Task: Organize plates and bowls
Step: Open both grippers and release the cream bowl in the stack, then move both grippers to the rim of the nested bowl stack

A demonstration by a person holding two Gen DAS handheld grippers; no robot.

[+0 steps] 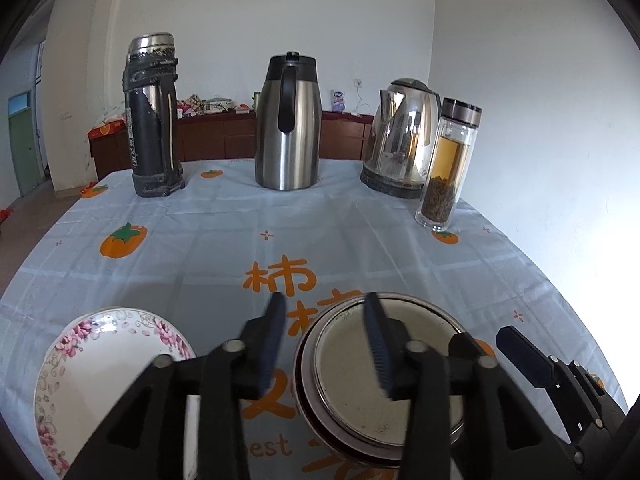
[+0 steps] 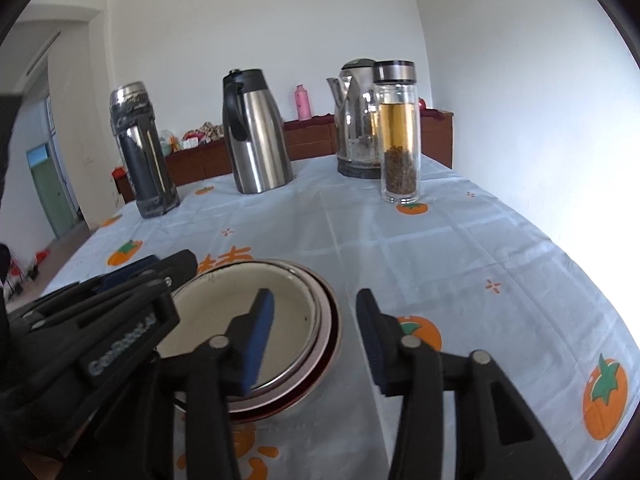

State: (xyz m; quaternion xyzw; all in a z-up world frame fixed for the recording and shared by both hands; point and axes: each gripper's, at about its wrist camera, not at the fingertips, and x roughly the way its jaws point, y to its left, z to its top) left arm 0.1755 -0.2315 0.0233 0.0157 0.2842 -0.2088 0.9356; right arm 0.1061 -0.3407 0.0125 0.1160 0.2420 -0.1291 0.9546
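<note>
Home dining room: tabletop (image 1: 320, 216) under persimmon-print cloth, thermos jug (image 1: 289, 122), electric kettle (image 1: 404, 136), tea bottle (image 1: 446, 164), cluttered wooden sideboard (image 1: 224, 136) behind.

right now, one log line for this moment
left gripper: open over bowl stack rim | right gripper: open over same rim | floral plate: left of stack

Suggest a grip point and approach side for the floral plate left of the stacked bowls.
Take the floral plate by its raised rim, one finger over and one under. It lies flat on the tablecloth, so the rim is the only graspable part. Come from its near-right edge, where the open left tool already sits, staying clear of the stacked bowls.
</note>
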